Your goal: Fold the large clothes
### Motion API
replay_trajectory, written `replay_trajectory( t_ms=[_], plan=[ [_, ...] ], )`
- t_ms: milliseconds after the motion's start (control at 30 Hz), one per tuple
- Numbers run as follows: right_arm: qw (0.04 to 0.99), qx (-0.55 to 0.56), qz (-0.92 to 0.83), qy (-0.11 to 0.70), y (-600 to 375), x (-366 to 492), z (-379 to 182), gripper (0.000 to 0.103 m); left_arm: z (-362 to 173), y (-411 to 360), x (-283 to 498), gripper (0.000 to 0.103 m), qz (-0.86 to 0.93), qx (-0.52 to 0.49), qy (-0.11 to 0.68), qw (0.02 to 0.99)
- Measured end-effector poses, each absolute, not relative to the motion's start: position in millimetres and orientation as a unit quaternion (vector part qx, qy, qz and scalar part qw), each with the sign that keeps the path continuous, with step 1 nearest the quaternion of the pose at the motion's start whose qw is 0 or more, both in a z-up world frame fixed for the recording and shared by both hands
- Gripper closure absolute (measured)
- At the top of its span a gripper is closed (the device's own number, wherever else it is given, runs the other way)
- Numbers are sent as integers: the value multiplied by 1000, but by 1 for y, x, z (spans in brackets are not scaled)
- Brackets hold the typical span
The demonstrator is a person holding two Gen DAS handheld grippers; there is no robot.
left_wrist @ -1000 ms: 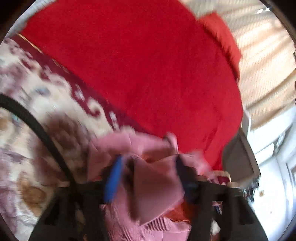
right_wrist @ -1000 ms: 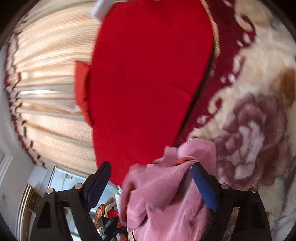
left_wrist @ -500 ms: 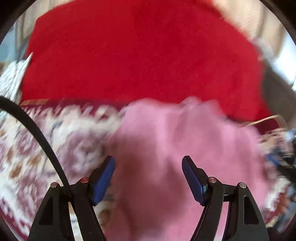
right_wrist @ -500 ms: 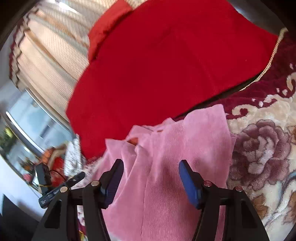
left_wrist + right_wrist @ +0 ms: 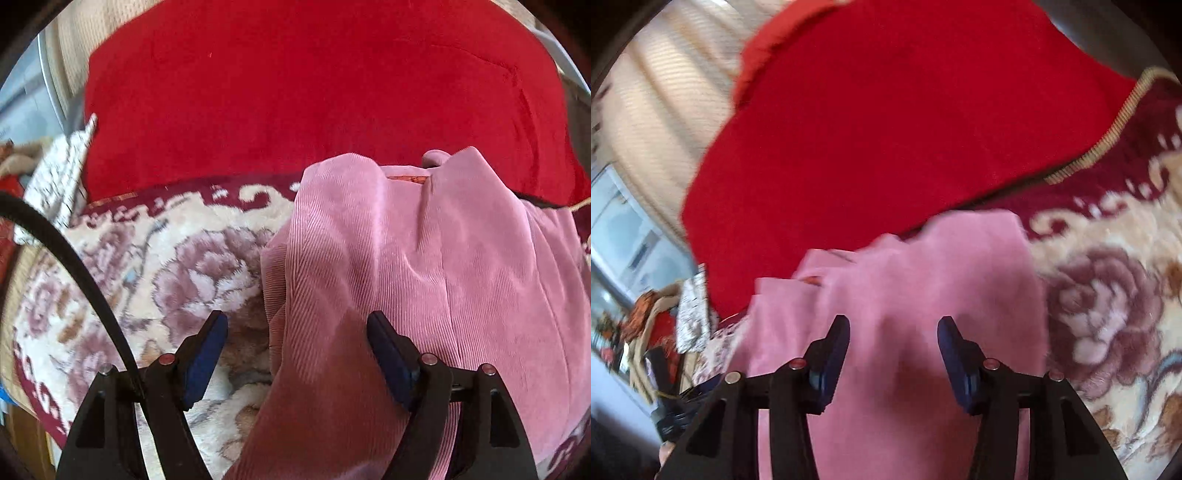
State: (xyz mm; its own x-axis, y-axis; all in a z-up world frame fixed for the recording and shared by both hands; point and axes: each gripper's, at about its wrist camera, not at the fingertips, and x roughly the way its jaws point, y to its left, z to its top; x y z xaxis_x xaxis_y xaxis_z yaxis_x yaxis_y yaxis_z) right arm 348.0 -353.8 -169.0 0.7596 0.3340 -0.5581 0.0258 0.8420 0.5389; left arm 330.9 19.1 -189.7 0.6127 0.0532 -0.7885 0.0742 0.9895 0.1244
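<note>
My left wrist camera looks forward and down along its fingers, close over the pink garment (image 5: 424, 266) on the floral blanket (image 5: 155, 266); the red cover (image 5: 295, 92) fills its far field. My right wrist camera faces the same way, equally near, slightly blurred; both share the garment (image 5: 923, 280), blanket (image 5: 1108, 295) and red cover (image 5: 886, 110).

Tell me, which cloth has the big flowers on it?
The cream and maroon blanket has flowers. The pink ribbed garment lying on it and the red cover behind are plain.
</note>
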Motion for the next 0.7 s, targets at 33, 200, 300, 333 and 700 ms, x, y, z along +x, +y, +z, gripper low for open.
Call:
replay_trajectory(
  t_ms=[33,200,300,333,700],
  plan=[
    [902,260,96,330,-347,346,-164,49,-187,17,325,24,-3,81,434,897],
    [909,206,123,342,-312,350,-159,49,-182,-1,316,24,-1,122,400,909],
    [900,193,96,380,-308,363,-177,49,-183,-7,316,24,-5,132,387,913],
    [893,193,78,398,-312,369,-185,49,-183,-8,316,24,-5,133,384,914],
    [910,211,111,340,-321,351,-168,51,-158,-4,299,24,6,119,332,936]
  ],
)
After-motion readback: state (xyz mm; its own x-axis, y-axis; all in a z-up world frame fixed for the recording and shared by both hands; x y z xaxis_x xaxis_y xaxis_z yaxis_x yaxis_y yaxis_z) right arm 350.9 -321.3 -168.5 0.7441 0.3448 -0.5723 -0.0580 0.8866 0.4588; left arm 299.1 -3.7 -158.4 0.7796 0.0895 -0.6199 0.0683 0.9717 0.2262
